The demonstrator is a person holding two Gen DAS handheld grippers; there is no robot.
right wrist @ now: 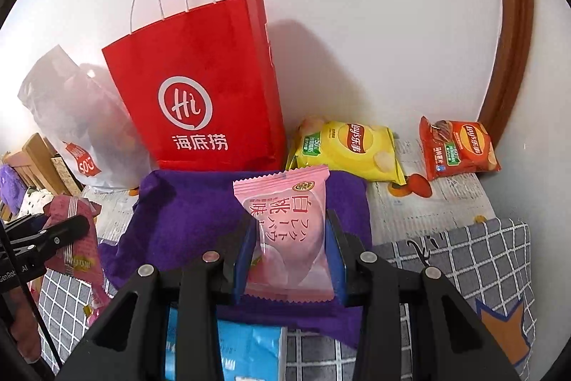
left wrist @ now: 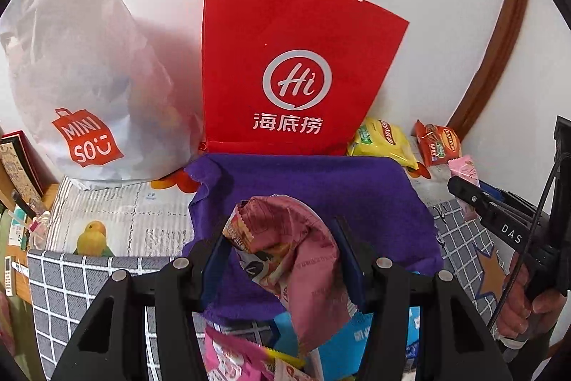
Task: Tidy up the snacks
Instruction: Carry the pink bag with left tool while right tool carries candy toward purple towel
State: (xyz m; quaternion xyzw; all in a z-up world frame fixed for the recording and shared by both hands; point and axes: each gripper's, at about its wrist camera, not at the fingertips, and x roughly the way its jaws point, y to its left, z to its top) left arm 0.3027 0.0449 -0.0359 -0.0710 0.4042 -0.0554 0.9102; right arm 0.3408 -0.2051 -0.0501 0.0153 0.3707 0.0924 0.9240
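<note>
Your left gripper (left wrist: 282, 259) is closed on a crumpled dark-pink snack bag (left wrist: 303, 256), whose long axis runs roughly upright and tilted between the fingers, held above the purple cloth (left wrist: 321, 181). Your right gripper (right wrist: 291, 259) clamps a pale pink peach pastry packet (right wrist: 289, 231), upright, long axis vertical, also over the cloth. Directly ahead of both stands the red paper bag (right wrist: 200, 88), touching the cloth's far edge, its open mouth well above the held snacks. Judged as the likely destination, it lies forward and up from each gripper; neither looks clearly nearer. A yellow chip bag (right wrist: 346, 149) and a red chip bag (right wrist: 460, 149) lie on the desk (right wrist: 428, 202) right of the red bag; a white plastic bag (left wrist: 82, 77) stands left.
</note>
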